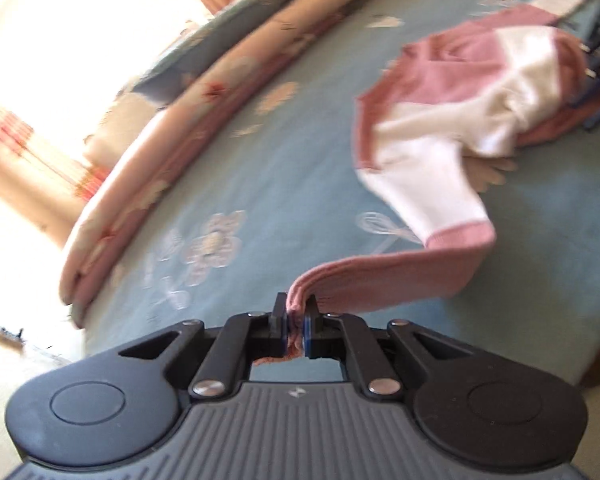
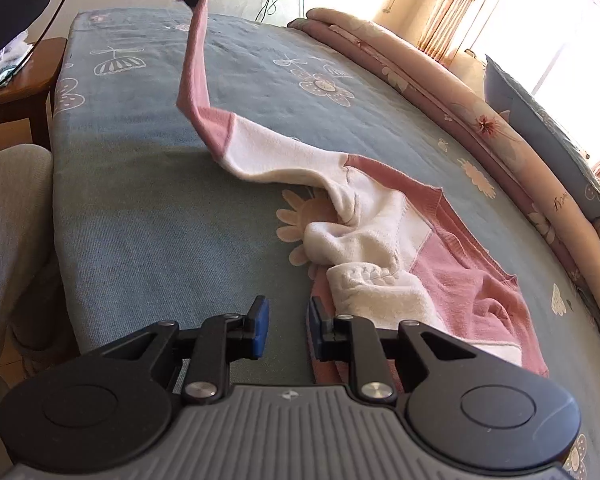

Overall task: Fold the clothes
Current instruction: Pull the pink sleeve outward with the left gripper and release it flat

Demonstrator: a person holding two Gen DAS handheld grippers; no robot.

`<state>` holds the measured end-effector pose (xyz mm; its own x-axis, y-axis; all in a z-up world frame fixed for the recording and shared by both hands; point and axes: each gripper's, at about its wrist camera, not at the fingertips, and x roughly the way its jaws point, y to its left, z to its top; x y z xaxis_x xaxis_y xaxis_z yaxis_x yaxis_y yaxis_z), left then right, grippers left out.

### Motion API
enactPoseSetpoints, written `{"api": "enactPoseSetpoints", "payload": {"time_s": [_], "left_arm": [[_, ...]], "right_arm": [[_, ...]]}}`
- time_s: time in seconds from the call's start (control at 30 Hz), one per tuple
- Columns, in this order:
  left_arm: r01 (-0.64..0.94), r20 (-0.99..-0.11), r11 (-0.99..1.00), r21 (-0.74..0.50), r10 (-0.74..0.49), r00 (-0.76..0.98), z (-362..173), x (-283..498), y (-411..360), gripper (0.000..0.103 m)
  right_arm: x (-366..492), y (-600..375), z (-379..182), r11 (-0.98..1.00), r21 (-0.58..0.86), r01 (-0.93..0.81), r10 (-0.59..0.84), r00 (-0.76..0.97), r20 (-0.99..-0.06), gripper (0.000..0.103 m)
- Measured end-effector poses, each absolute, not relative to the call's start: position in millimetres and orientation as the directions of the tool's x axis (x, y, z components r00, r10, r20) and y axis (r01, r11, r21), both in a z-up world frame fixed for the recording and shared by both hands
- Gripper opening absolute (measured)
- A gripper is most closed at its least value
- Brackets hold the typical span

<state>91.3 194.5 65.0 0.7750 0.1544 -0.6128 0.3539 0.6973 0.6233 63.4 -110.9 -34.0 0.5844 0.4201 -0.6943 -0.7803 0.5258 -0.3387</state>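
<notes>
1. Left gripper [image 1: 296, 326] has its two blue pads pressed together on the pink cuff of a sleeve [image 1: 384, 284], so it holds the garment firmly by this end.
2. Right gripper [image 2: 286, 328] stands narrowly open just above the bed, with only the blanket visible between its pads; its right finger [image 2: 320, 330] is just beside a white fold of the sweater, and I cannot tell if it touches.
3. In the right wrist view, the pink and white sweater [image 2: 404, 236] lies crumpled on the near right part of the blue flowered blanket [image 2: 148, 208].
4. From this heap the sleeve runs to the far left, white at first and then pink, and it rises off the blanket up to the left gripper at the top of the picture.
5. In the left wrist view the body of the sweater is in the far right, and the right gripper is partly visible behind it.
6. Along the far edge of the bed lies a folded pink quilt [image 2: 440, 92] with flowers, and a blue pillow [image 2: 540, 132] rests just behind it.
7. Farthest away, striped curtains [image 2: 452, 8] hang at a very bright window.
</notes>
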Motion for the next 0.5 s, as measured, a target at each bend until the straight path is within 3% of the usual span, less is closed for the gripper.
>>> {"api": "enactPoseSetpoints", "payload": {"time_s": [0.1, 0.23, 0.47, 0.5], "left_arm": [[0.275, -0.564, 0.701, 0.658, 0.216, 0.797, 82, 95, 211, 0.005], [0.254, -0.563, 0.706, 0.661, 0.244, 0.789, 79, 88, 224, 0.005], [0.396, -0.727, 0.704, 0.59, 0.25, 0.639, 8, 61, 233, 0.007], [0.41, -0.749, 0.707, 0.576, 0.256, 0.611, -4, 59, 235, 0.011]], "right_arm": [[65, -113, -33, 0.535, -0.335, -0.776, 0.421, 0.588, -0.691, 0.025], [65, -115, -32, 0.538, -0.337, -0.773, 0.418, 0.591, -0.689, 0.025], [66, -116, -34, 0.535, -0.343, -0.772, 0.405, 0.591, -0.698, 0.025], [67, -115, -35, 0.534, -0.344, -0.772, 0.404, 0.59, -0.699, 0.025]]}}
